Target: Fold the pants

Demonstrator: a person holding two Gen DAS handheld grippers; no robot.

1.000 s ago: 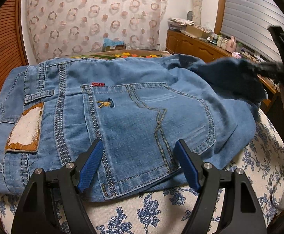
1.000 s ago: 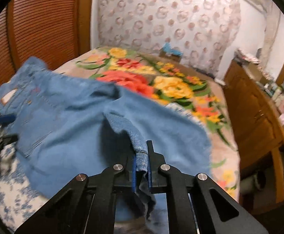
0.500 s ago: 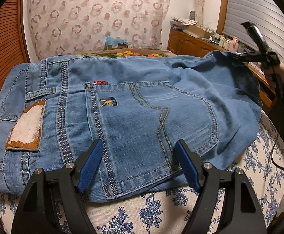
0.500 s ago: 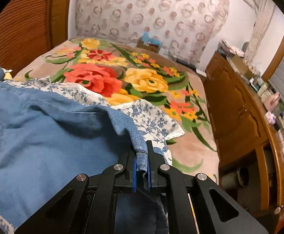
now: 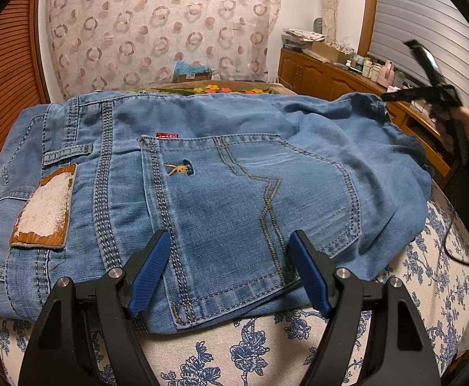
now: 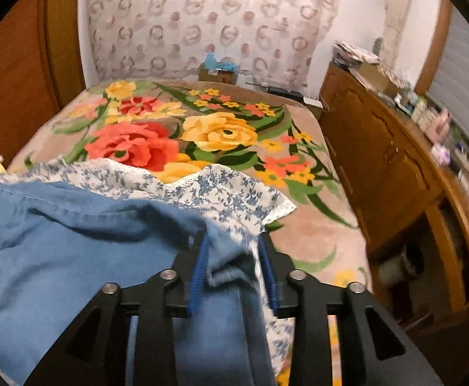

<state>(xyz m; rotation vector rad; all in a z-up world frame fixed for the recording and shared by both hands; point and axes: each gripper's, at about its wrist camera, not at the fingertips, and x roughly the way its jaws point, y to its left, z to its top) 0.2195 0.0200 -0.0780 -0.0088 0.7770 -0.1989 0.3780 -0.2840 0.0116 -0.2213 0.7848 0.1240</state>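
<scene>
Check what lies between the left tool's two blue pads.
In the left wrist view, the blue denim pants' stitched back pocket lies between the open left tool's pads, untouched.

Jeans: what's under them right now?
The jeans lie on a blue-flowered white cloth, which overlaps the bright floral blanket. Whatever lies beneath the denim's middle is covered.
</scene>
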